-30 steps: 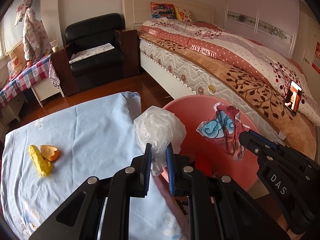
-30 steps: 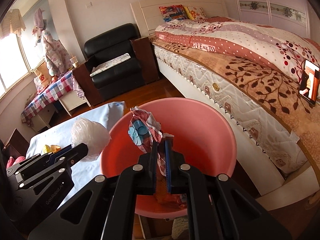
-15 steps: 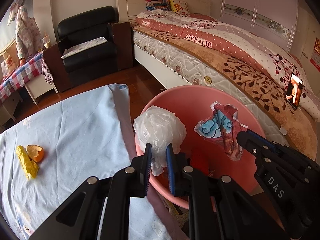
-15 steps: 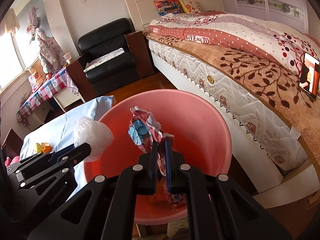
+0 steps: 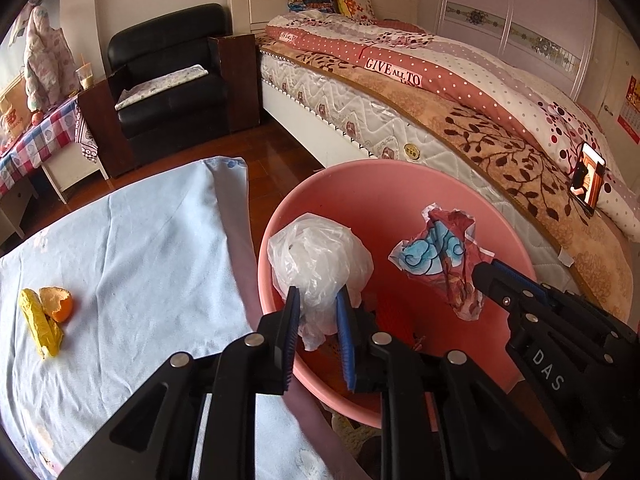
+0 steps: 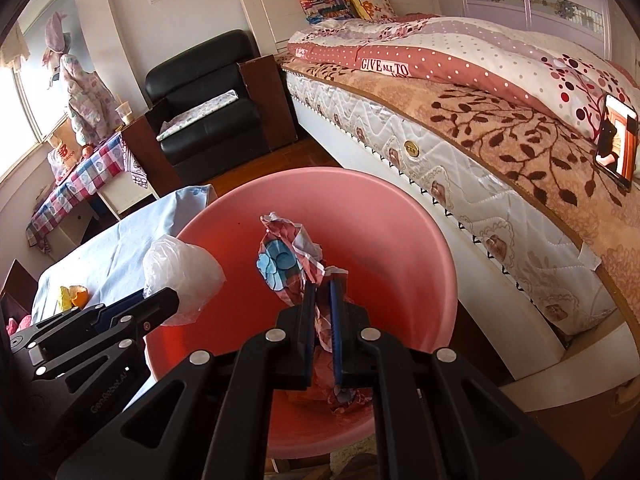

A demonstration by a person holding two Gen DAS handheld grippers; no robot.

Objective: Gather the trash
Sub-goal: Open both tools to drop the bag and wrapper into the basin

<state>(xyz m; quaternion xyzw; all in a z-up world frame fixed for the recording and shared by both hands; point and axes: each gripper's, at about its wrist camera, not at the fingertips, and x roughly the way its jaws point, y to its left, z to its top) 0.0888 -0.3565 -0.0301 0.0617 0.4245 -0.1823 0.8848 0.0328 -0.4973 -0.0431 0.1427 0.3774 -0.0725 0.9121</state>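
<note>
A pink basin (image 5: 404, 184) (image 6: 404, 224) stands beside the blue-clothed table. My left gripper (image 5: 318, 300) is shut on a crumpled clear plastic bag (image 5: 320, 260) (image 6: 182, 272) and holds it over the basin's left rim. My right gripper (image 6: 323, 284) is shut on a red and blue crumpled wrapper (image 6: 286, 260) (image 5: 438, 252) and holds it over the basin's middle. Some trash lies at the basin's bottom (image 6: 344, 396). A yellow wrapper (image 5: 38, 322) and an orange peel (image 5: 58, 300) lie on the table at the left.
The table with the blue cloth (image 5: 132, 264) is at the left. A bed (image 5: 440, 92) runs along the right with a phone (image 5: 588, 178) on it. A black armchair (image 5: 168, 80) and a checked side table (image 5: 28, 136) stand at the back.
Both grippers have moved forward over the basin with their trash. The left gripper's bag has gone from over the table edge to over the basin's rim.
</note>
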